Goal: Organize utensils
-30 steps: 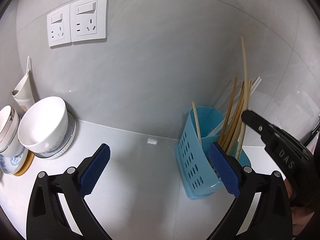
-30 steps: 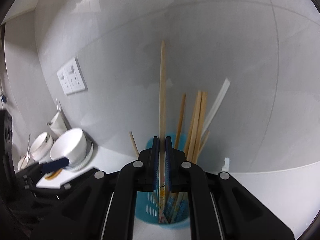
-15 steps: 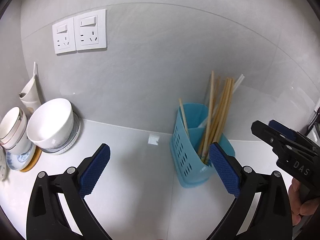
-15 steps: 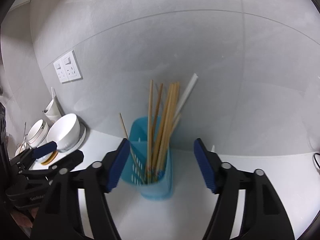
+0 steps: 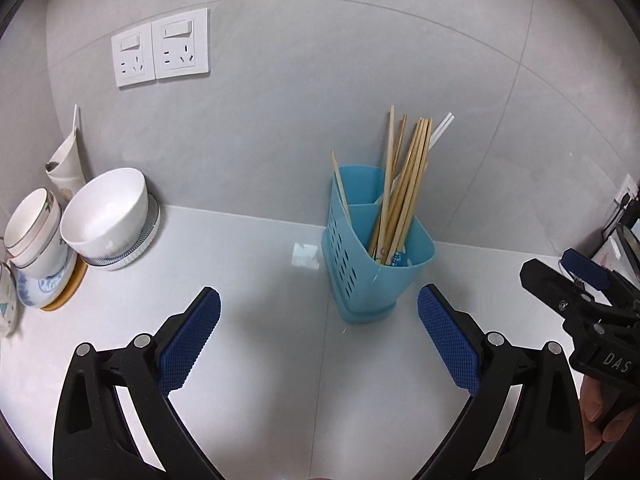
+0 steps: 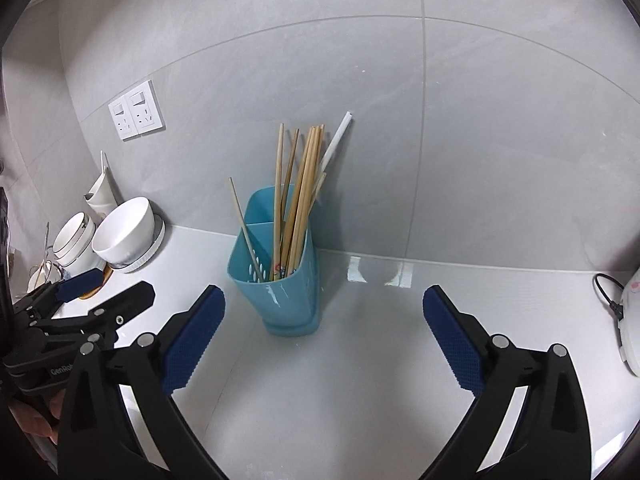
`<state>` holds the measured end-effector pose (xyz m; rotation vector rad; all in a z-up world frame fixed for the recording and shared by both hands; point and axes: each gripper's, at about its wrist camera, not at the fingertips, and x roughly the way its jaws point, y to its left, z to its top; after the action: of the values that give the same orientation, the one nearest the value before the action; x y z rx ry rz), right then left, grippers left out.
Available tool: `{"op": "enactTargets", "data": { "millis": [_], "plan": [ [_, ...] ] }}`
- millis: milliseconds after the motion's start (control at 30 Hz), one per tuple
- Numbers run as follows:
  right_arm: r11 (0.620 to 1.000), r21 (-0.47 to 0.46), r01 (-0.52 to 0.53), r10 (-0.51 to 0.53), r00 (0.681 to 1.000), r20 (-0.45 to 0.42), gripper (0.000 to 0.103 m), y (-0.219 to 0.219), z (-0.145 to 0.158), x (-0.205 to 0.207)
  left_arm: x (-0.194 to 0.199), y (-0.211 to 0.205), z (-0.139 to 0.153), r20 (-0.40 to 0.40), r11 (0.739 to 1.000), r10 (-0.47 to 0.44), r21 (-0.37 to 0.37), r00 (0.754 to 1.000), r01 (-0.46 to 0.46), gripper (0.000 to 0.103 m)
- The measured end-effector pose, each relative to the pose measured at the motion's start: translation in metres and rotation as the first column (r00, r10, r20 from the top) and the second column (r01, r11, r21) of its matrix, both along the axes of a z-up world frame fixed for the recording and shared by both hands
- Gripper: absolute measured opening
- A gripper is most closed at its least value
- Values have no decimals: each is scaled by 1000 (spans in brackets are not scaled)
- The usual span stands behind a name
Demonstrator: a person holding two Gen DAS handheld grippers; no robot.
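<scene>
Left wrist view: the left gripper (image 5: 318, 330) hangs over the counter (image 5: 240, 280), fingers wide apart and empty. The blue holder (image 5: 374, 256) stands upright just beyond, slightly right of centre, near the far wall. A bundle of chopsticks (image 5: 404, 184) leans in its right compartment; one lone stick (image 5: 341, 188) tilts in the left. Bowls (image 5: 106, 216) are stacked at far left. The right gripper (image 5: 576, 284) shows at the right edge.

Right wrist view: the right gripper (image 6: 322, 328) is also spread open and holds nothing, with the holder (image 6: 280, 272) standing between its fingers and a little farther off. The left gripper (image 6: 100, 292) sits at near left.

Judging from this, a placing step looks finished: no loose utensil lies on the visible counter. Any next move calls for finding another utensil outside these views, or else stopping.
</scene>
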<state>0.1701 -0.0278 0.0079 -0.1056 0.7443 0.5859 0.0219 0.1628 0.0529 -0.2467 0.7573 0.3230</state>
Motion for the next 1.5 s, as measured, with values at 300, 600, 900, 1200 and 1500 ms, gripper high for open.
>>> {"op": "enactTargets", "data": {
  "millis": [300, 600, 900, 1200, 1500],
  "plan": [
    [1000, -19, 9, -9, 1000, -14, 95, 0, -2, 0, 2, -4, 2, 8, 1000, -13, 7, 1000, 13, 97],
    [1000, -26, 18, -19, 1000, -17, 95, 0, -4, 1, 4, -6, 1, 7, 1000, -6, 10, 1000, 5, 97],
    [999, -40, 20, -21, 999, -28, 95, 2, -7, 4, 5, -3, 0, 13, 1000, -10, 10, 1000, 10, 97],
    [998, -50, 25, -27, 999, -32, 95, 2, -7, 5, 8, -8, 0, 13, 999, -28, 19, 1000, 28, 97],
    [997, -68, 28, -31, 999, -38, 95, 4, -9, 7, 11, -10, -1, 9, 999, -31, 40, 999, 31, 97]
  ]
}}
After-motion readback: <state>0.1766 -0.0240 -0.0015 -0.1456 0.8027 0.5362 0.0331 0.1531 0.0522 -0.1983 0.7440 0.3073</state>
